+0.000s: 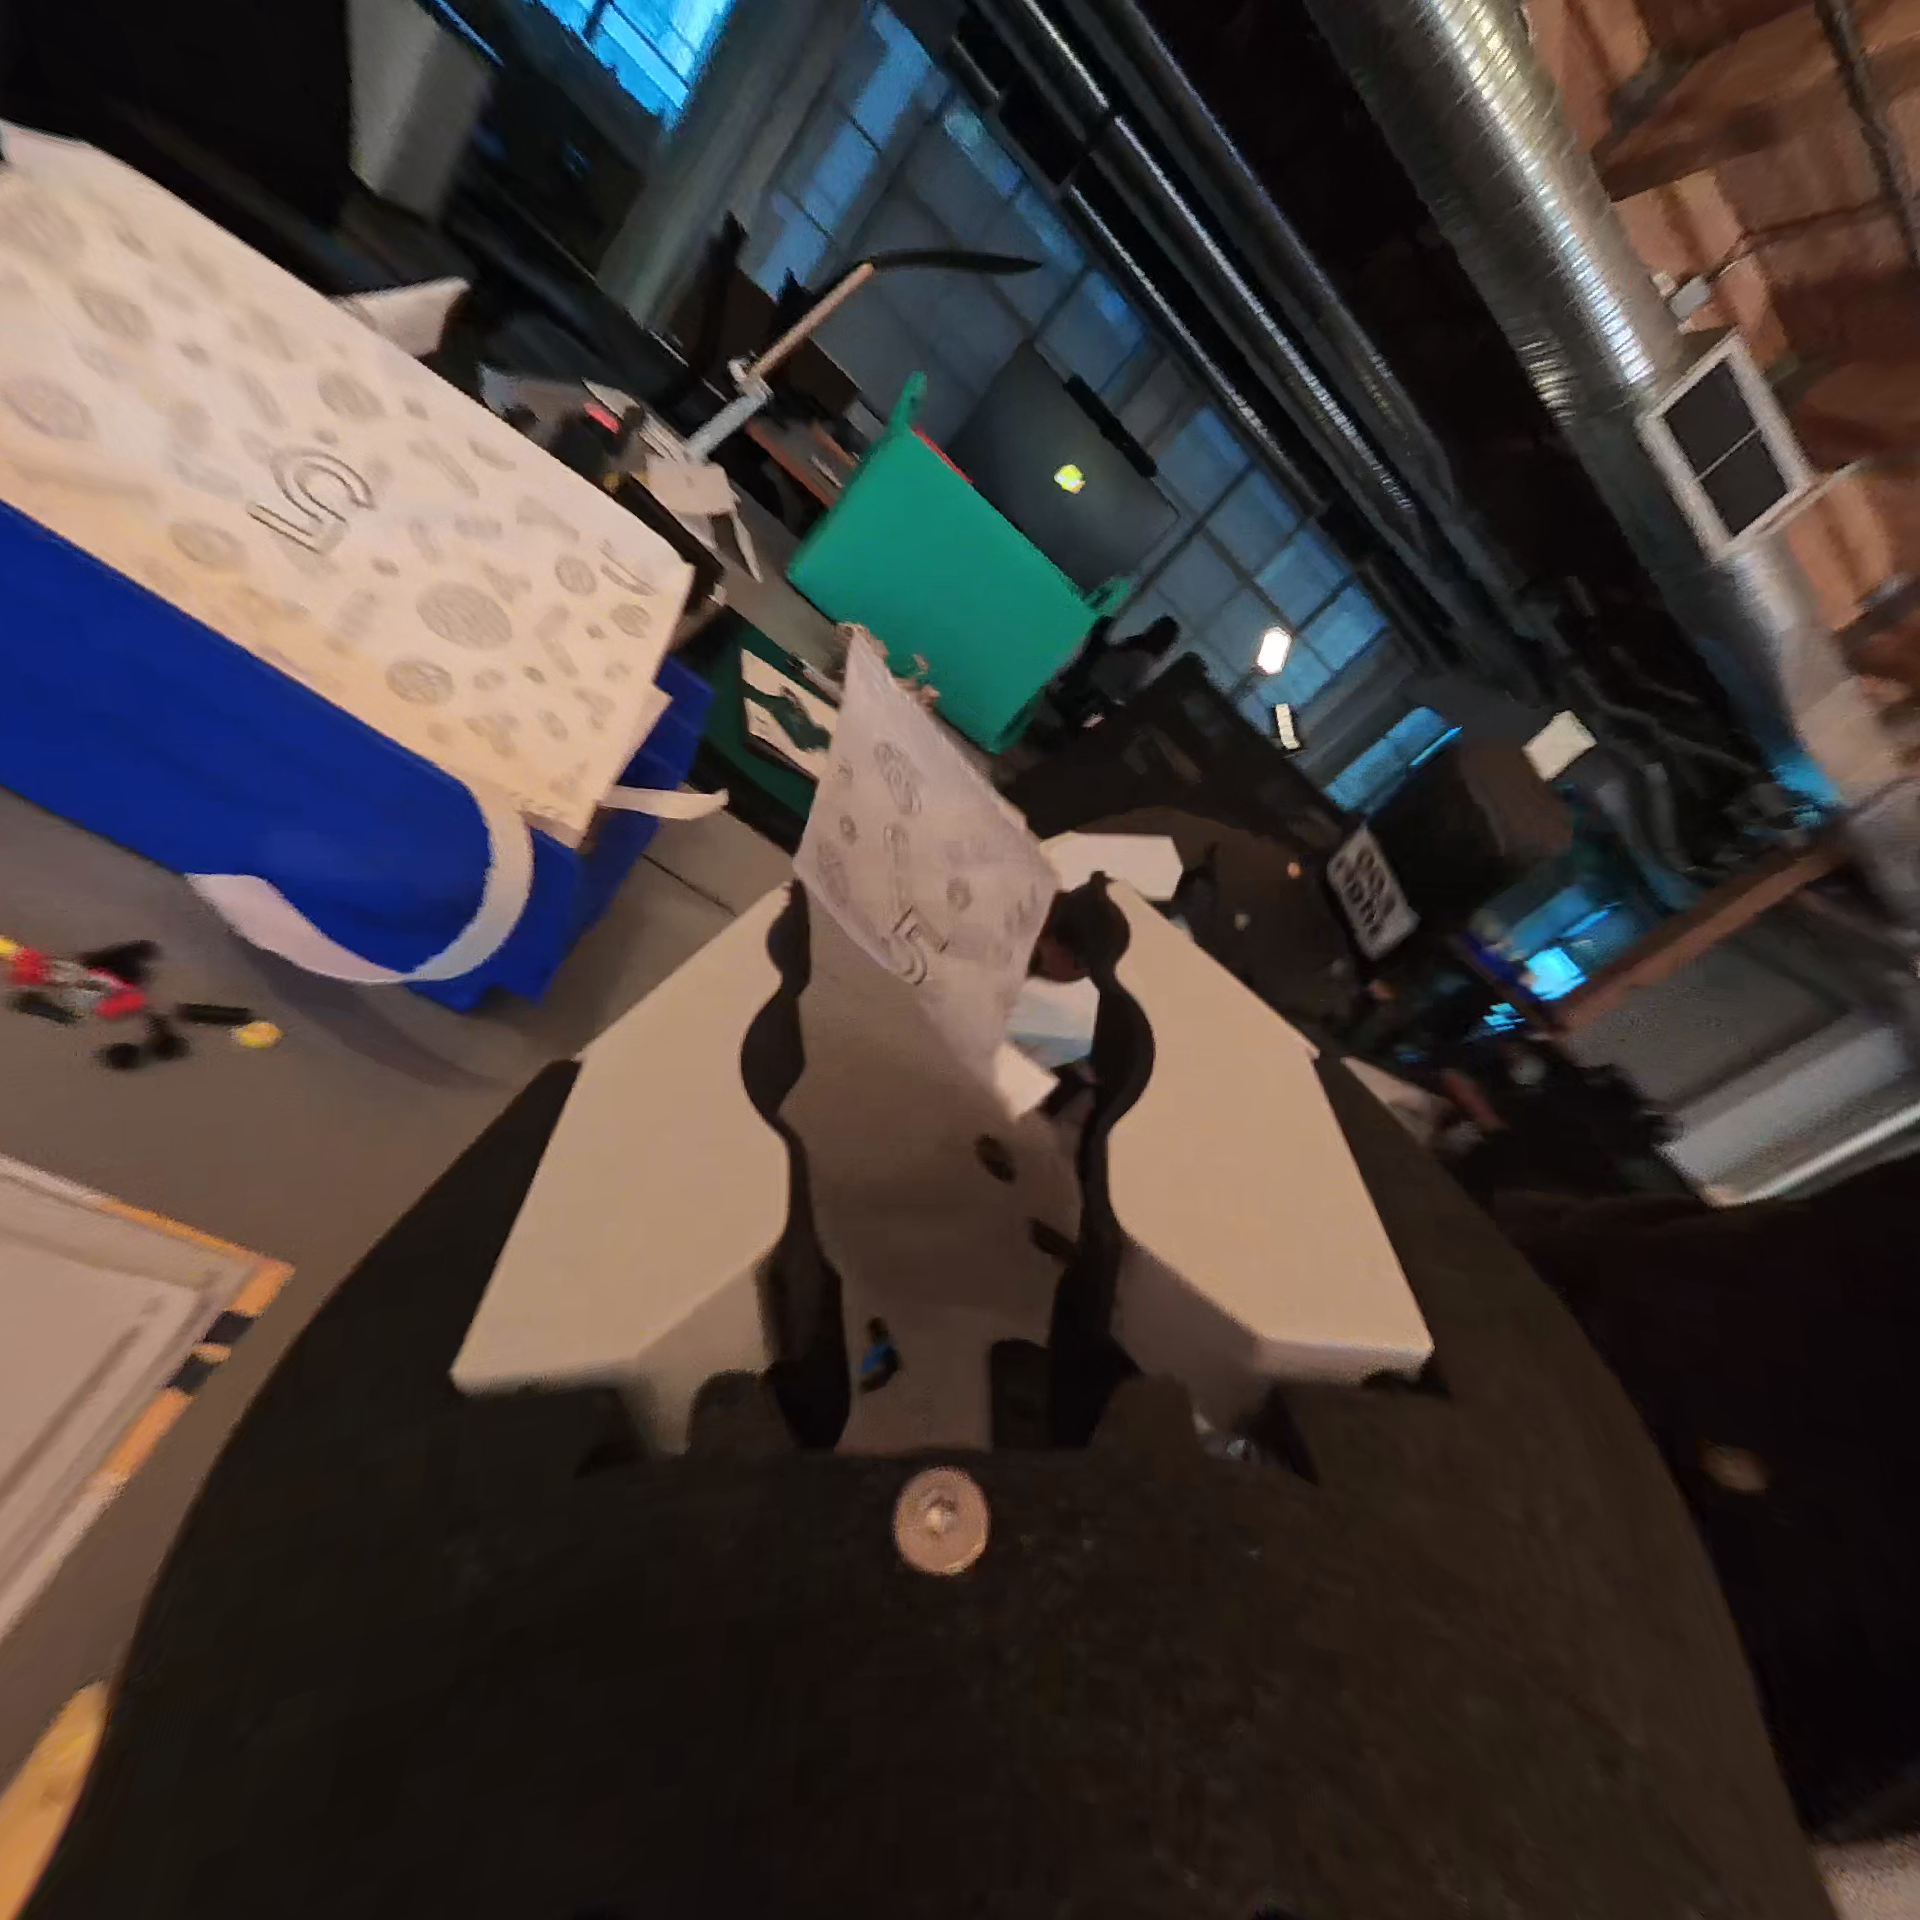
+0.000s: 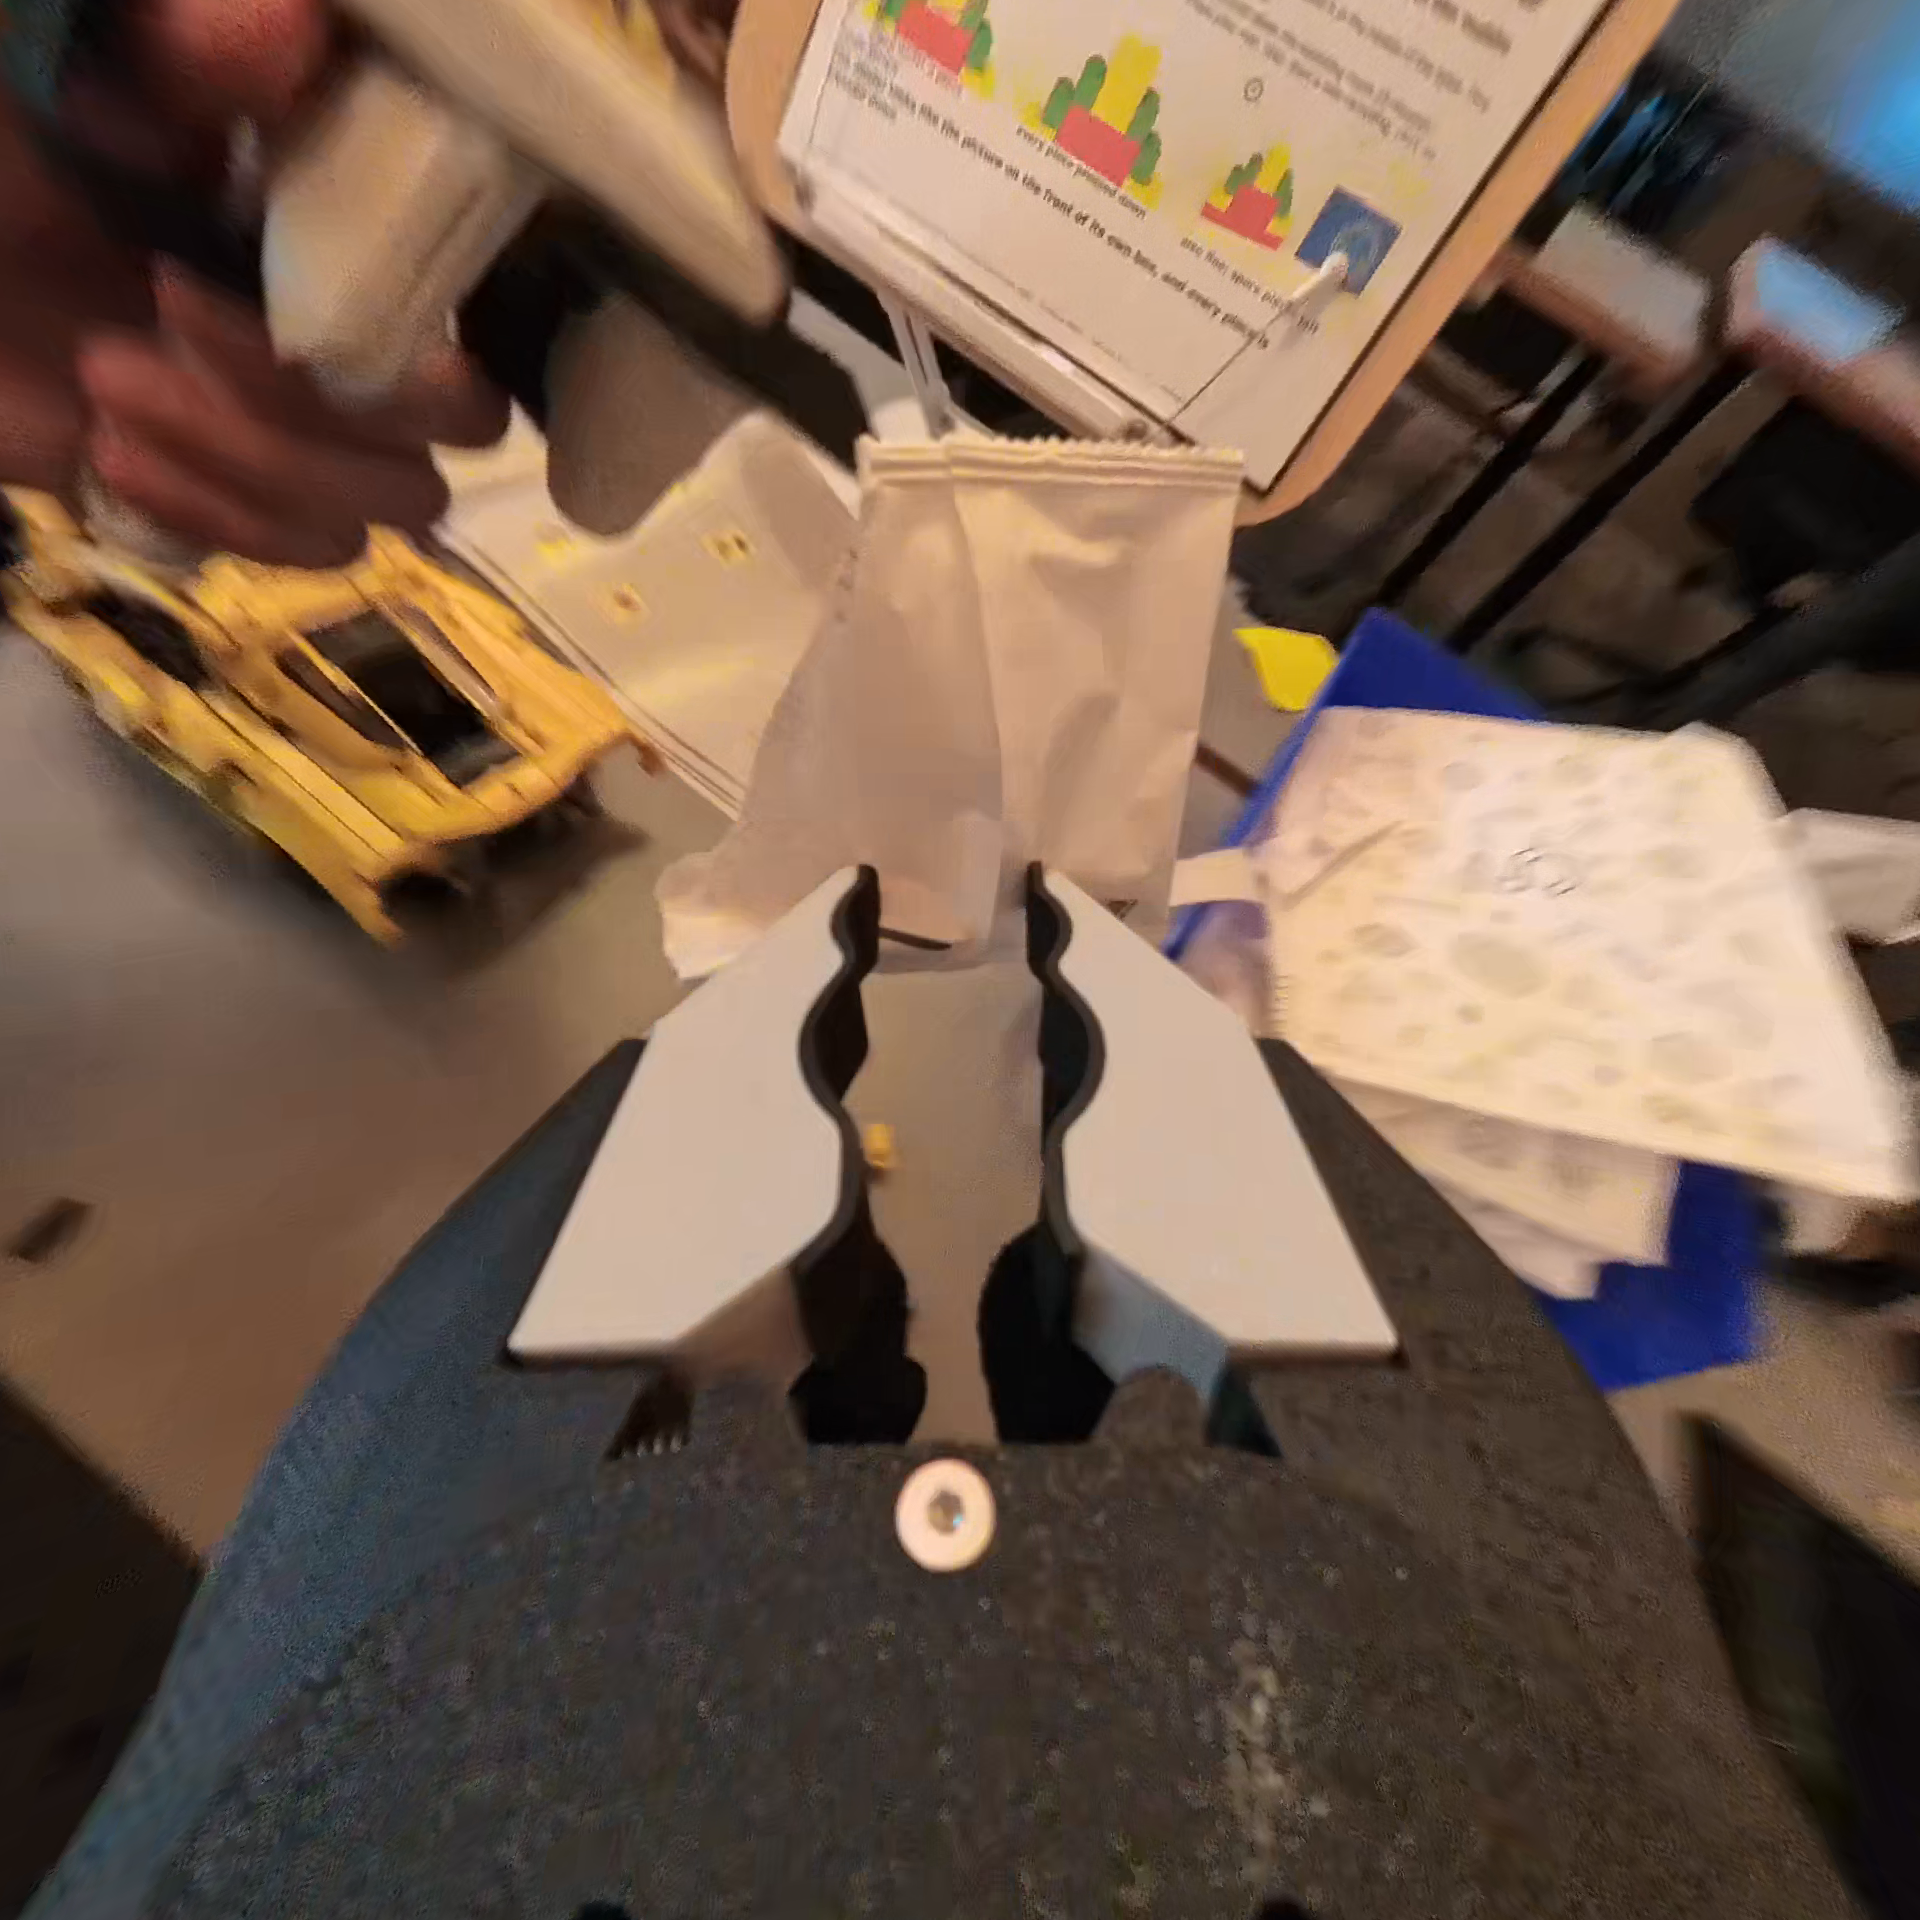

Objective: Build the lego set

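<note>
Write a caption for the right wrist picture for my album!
Right gripper with jaws apart at a white paper bag, beside a yellow lego car and a blue bin of printed bags.

this looked like an industrial workshop or warehouse hall turned into a work space. a long ribbed metal duct (image 1: 1475,208) ran overhead beside dark pipes (image 1: 1195,208), next to a brick wall (image 1: 1766,156) that carried a white vent grille (image 1: 1725,447). tall gridded windows (image 1: 1226,499) glowed blue behind. a green bin (image 1: 935,592) stood farther back among cluttered benches. nearer, a grey table (image 1: 260,1122) carried a blue bin (image 1: 208,727) near its far edge, with patterned paper bags (image 1: 312,499) across its top. in the right wrist view a printed instruction sheet on a wooden board (image 2: 1351,416) stood at the table's far edge, with dark table legs (image 2: 1558,468) behind it.
</note>
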Motion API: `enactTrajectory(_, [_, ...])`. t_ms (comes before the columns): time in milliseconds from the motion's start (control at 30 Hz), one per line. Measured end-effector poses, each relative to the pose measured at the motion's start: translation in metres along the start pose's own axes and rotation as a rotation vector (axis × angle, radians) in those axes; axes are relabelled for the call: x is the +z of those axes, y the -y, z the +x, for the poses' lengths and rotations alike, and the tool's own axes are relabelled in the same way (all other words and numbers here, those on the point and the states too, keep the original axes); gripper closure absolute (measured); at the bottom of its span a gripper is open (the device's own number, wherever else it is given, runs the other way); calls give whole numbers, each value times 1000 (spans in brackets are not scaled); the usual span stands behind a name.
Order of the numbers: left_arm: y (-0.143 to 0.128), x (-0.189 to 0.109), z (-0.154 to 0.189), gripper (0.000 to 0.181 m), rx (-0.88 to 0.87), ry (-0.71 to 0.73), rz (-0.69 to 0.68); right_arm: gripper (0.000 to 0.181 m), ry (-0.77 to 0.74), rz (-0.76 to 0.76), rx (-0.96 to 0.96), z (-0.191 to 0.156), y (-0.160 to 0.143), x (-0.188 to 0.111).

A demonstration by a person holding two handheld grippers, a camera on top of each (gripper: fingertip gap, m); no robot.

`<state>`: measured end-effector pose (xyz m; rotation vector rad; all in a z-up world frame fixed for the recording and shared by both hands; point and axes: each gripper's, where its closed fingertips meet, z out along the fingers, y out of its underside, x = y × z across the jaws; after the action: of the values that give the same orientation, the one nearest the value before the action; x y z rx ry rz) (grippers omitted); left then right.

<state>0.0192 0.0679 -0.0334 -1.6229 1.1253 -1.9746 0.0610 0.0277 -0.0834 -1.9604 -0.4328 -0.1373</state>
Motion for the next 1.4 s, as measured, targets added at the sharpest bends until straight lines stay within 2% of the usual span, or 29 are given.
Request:
enactTrajectory(67, [-15, 0, 4, 127, 86, 24, -32, 154, 74, 54, 201, -2, 2, 2])
enactTrajectory(133, [-42, 11, 13, 126, 140, 16, -132, 154, 153, 75, 373, -6, 0, 6])
enactTrajectory(233, [-63, 27, 11, 127, 192, 91, -221, 154, 168, 101, 407, -13, -2, 10])
enactTrajectory(333, [-70, 32, 5, 153, 130, 96, -259, 154, 170, 127, 427, -19, -3, 7])
enactTrajectory(400, [-68, 29, 5, 173, 101, 74, -239, 154, 219, 171, 521, -18, -4, 4])
enactTrajectory(467, [-69, 27, 5, 181, 89, 56, -244, 152, 336, 221, 648, -22, -5, 1])
enactTrajectory(533, [-73, 28, 6, 181, 100, 63, -259, 151, 419, 249, 723, -26, -7, 1])
enactTrajectory(633, [-77, 28, -2, 181, 151, 151, -298, 148, 444, 246, 723, -25, -13, 2])
enactTrajectory(733, [-78, 24, -10, 181, 206, 235, -338, 131, 360, 235, 664, -12, -9, -5])
enactTrajectory(900, [-76, 26, -7, 181, 283, 275, -374, 129, 230, 144, 503, -16, 11, -6])
enactTrajectory(1000, [-78, 29, -3, 181, 365, 298, -407, 142, 204, 107, 484, -15, 12, 1])
enactTrajectory(1067, [-80, 31, 2, 181, 420, 304, -425, 153, 240, 115, 513, -15, 14, 3])
enactTrajectory(1133, [-83, 30, 3, 181, 454, 322, -447, 179, 292, 140, 554, -17, 17, 1])
enactTrajectory(1400, [-67, 14, -2, 181, 355, 323, -375, 181, 242, 117, 597, -5, 16, -4])
